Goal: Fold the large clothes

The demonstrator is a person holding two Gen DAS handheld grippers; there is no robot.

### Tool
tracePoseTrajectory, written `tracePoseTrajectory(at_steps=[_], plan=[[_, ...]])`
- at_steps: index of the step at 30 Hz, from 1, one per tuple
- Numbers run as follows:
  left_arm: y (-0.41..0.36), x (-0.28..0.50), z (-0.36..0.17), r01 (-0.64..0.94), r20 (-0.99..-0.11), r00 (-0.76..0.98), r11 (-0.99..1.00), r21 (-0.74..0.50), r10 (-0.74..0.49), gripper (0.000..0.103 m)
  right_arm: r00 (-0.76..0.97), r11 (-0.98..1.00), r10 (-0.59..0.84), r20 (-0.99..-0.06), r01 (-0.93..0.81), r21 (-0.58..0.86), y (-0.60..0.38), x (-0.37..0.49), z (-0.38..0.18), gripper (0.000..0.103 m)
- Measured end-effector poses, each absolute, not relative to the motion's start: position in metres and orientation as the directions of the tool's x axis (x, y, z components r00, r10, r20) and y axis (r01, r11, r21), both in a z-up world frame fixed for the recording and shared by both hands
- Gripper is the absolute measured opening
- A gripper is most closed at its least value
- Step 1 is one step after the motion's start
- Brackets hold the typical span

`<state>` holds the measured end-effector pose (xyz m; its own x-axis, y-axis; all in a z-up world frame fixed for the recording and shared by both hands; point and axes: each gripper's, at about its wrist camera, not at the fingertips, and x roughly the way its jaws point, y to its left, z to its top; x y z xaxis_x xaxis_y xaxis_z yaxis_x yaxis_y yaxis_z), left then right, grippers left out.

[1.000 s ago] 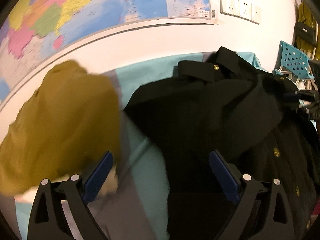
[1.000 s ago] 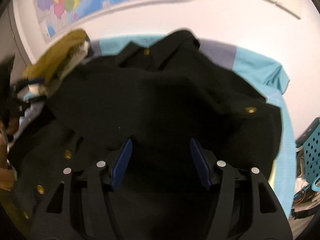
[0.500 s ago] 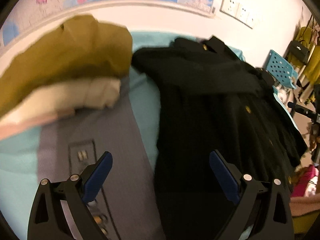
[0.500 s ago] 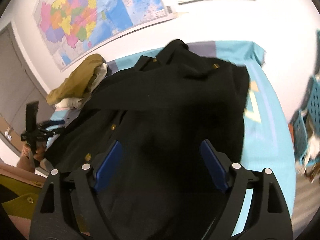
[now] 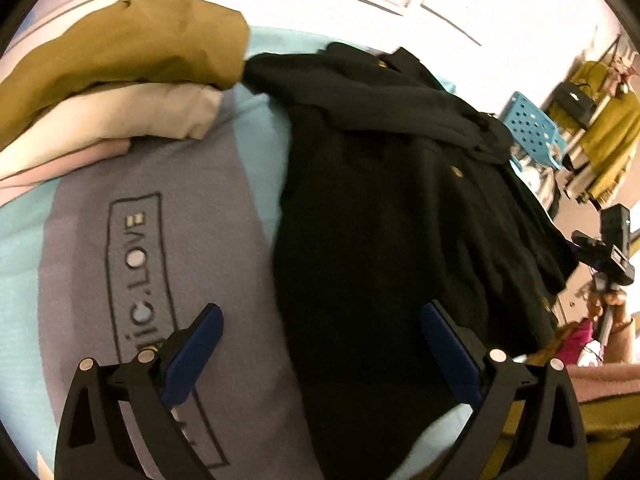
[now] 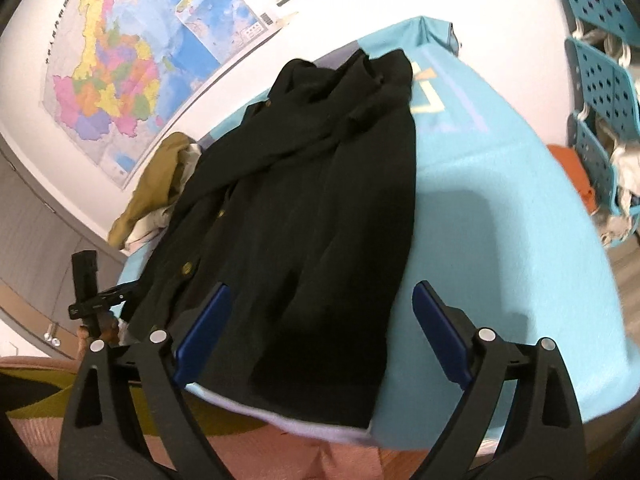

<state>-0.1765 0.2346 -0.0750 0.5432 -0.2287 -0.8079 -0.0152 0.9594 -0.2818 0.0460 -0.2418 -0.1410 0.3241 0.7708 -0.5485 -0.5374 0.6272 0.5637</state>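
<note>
As we are drawing both hands back toward the near hem of the black coat [image 6: 304,208], the right gripper [image 6: 320,332] is spreading its fingers, empty, and the left gripper [image 5: 320,352] is hanging spread and empty: one fold is finishing.

Black coat [image 5: 392,216] fills centre of my left view, plain weave, small gold buttons [image 5: 456,171] down its front; same black in my right view [image 6: 320,184]

Table cover [image 5: 264,152] pale turquoise, with a grey-lilac panel [image 5: 80,264] lower left carrying dark outlined lettering; in my right view the cover [image 6: 500,216] is brighter turquoise with a yellow and lilac angular mark [image 6: 430,96] near top

Upper left of my left view: mustard-olive garment [image 5: 128,44] on a cream one [image 5: 132,116], pale pink one [image 5: 64,162] beneath

My fingers [image 5: 192,344] black with dark blue pads; right ones [image 6: 438,332] the same

Wall map [image 6: 116,68] pink, yellow, orange, green, purple on blue; crates [image 6: 600,76] turquoise with round holes
</note>
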Motion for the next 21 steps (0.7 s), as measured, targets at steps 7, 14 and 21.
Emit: tracePoseTrajectory(at_steps=[7, 14, 21], plan=[[0.21, -0.183, -0.078, 0.082, -0.812, 0.505, 0.953, -0.292, -0.292, 0.096, 0.254, 0.555, 0.821, -0.511, -0.562, 0.613, -0.236, 0.038, -0.15, 0.094], [0.195, -0.192, -0.078, 0.159, -0.786, 0.453, 0.905, -0.394, -0.421, 0.096, 0.21, 0.505, 0.852, -0.48, -0.575, 0.644, -0.24, 0.034, -0.149, 0.094], [0.193, -0.179, -0.078, 0.125, -0.776, 0.444, 0.889, -0.441, -0.448, 0.096, 0.241, 0.532, 0.829, -0.505, -0.621, 0.576, -0.225, 0.029, -0.147, 0.097]])
